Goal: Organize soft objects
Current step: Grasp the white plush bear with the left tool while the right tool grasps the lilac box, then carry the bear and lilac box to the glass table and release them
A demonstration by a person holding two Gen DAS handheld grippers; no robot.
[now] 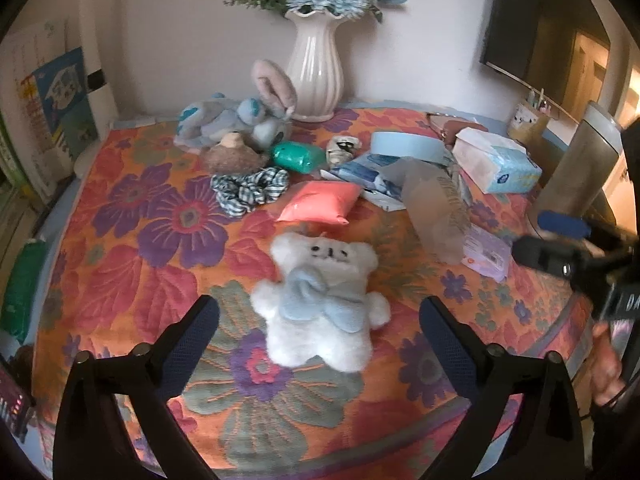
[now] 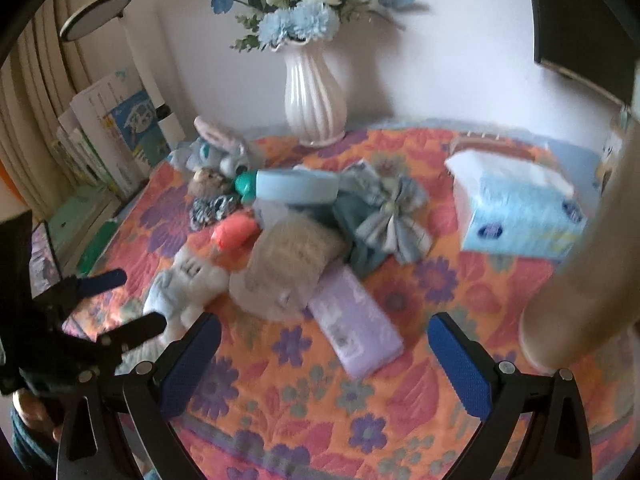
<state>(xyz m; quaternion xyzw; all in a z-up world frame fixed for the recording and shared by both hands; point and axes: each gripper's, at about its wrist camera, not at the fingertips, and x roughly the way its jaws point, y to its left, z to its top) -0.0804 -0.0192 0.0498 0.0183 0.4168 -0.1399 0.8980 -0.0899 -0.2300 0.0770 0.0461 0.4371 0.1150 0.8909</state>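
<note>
A white plush bear with a blue bow (image 1: 320,304) lies on the flowered tablecloth (image 1: 140,248), right in front of my open left gripper (image 1: 320,324); its fingers stand either side of the bear, apart from it. The bear also shows in the right wrist view (image 2: 184,284), with the left gripper (image 2: 132,304) beside it. Behind the bear lie a coral pouch (image 1: 318,202), a checked scrunchie (image 1: 250,188), a brown plush (image 1: 234,156) and a grey-blue bunny plush (image 1: 240,120). My right gripper (image 2: 324,340) is open and empty above the cloth, near a lilac tissue pack (image 2: 356,324).
A white vase of blue flowers (image 1: 316,76) stands at the back. A tissue box (image 2: 516,208), a blue tape roll (image 2: 296,186), a fabric bow (image 2: 392,220), a clear packet (image 1: 440,212) and a tall metal cylinder (image 1: 576,164) crowd the right side. Books (image 2: 112,140) lean at the left.
</note>
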